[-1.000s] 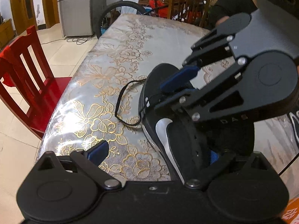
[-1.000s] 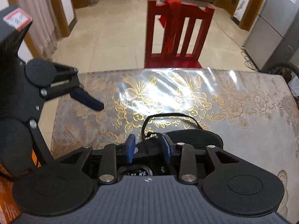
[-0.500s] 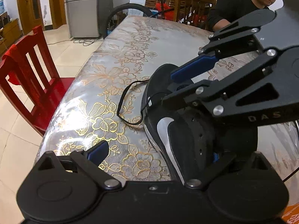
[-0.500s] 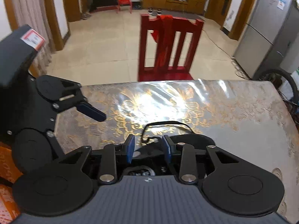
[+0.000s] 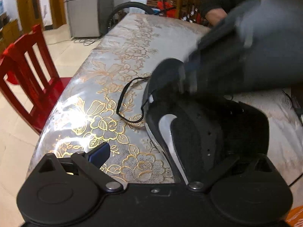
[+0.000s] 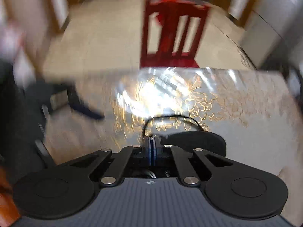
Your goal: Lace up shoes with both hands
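Observation:
A black shoe (image 5: 198, 124) with a silver swoosh lies on the floral table, heel towards me. Its black shoelace (image 5: 123, 102) loops loosely on the table to the shoe's left. My left gripper (image 5: 162, 158) is open wide at the heel; the left blue pad (image 5: 100, 154) shows, while the other finger is hidden behind the shoe. In the right wrist view my right gripper (image 6: 152, 147) is shut, pads pressed together on the shoelace (image 6: 170, 116) just beside the shoe's toe (image 6: 198, 141). In the left wrist view it is a blur (image 5: 236, 56) over the shoe's front.
A red wooden chair (image 5: 24, 71) stands by the table's left edge (image 5: 56, 109), also seen as the chair (image 6: 170, 37) beyond the far edge. A person in black (image 5: 227, 1) sits at the far end. A fridge (image 5: 83, 9) and a bicycle wheel stand behind.
My right gripper's fingers went from apart to pressed together on the lace, and it is moving fast, blurring both views. The left gripper stays open at the heel.

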`<move>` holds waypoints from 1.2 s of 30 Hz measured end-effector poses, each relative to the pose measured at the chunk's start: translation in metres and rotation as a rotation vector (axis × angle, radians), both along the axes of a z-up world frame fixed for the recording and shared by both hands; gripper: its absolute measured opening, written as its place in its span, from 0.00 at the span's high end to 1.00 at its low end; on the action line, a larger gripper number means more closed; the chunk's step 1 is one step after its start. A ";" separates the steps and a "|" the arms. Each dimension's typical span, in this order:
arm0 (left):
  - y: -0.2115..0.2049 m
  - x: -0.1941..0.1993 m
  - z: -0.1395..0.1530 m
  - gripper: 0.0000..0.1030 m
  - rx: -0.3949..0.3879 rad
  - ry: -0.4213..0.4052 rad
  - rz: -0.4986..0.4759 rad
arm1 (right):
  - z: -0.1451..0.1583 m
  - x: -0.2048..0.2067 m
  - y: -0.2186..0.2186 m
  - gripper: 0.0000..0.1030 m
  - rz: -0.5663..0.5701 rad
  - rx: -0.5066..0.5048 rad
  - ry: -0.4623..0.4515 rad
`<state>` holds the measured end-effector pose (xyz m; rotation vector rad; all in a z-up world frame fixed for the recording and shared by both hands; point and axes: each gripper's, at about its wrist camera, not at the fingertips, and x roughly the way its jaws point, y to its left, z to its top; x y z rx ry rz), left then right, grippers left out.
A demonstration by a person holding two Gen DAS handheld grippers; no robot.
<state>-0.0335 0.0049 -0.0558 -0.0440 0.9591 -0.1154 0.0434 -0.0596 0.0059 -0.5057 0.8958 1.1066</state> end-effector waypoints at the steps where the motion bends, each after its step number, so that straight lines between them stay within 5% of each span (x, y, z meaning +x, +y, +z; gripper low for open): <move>1: -0.001 0.001 -0.001 0.01 -0.002 0.002 -0.011 | 0.014 0.012 -0.012 0.97 -0.079 0.128 0.105; 5: -0.007 0.006 -0.004 0.01 0.009 0.013 -0.064 | 0.075 0.048 -0.066 0.97 -0.297 0.664 0.395; 11: -0.012 0.013 -0.006 0.01 0.040 0.024 -0.125 | 0.148 0.056 -0.115 0.96 -0.248 1.159 0.506; 13: -0.013 0.013 -0.007 0.01 0.046 0.027 -0.136 | 0.170 0.054 -0.126 0.96 -0.197 1.278 0.516; 19: -0.013 0.016 -0.009 0.02 0.054 0.036 -0.149 | 0.218 0.033 -0.132 0.99 -0.054 1.389 0.475; 25: -0.010 0.012 -0.005 0.03 0.062 0.017 -0.135 | 0.207 0.010 -0.122 0.97 -0.090 1.143 0.277; 27: -0.004 0.008 0.001 0.03 0.054 -0.001 -0.120 | 0.202 0.002 -0.118 0.81 -0.111 1.040 0.197; 29: 0.006 0.003 0.010 0.03 0.023 -0.025 -0.093 | 0.196 -0.007 -0.114 0.37 -0.132 0.937 0.119; 32: 0.026 -0.007 0.026 0.04 -0.043 -0.067 -0.067 | 0.178 -0.020 -0.107 0.36 -0.182 0.757 0.005; 34: 0.034 -0.010 0.033 0.08 -0.072 -0.080 -0.086 | 0.119 -0.030 -0.102 0.36 -0.301 0.529 -0.029; 36: 0.036 -0.010 0.036 0.10 -0.078 -0.083 -0.133 | 0.078 -0.037 -0.105 0.37 -0.396 0.404 0.025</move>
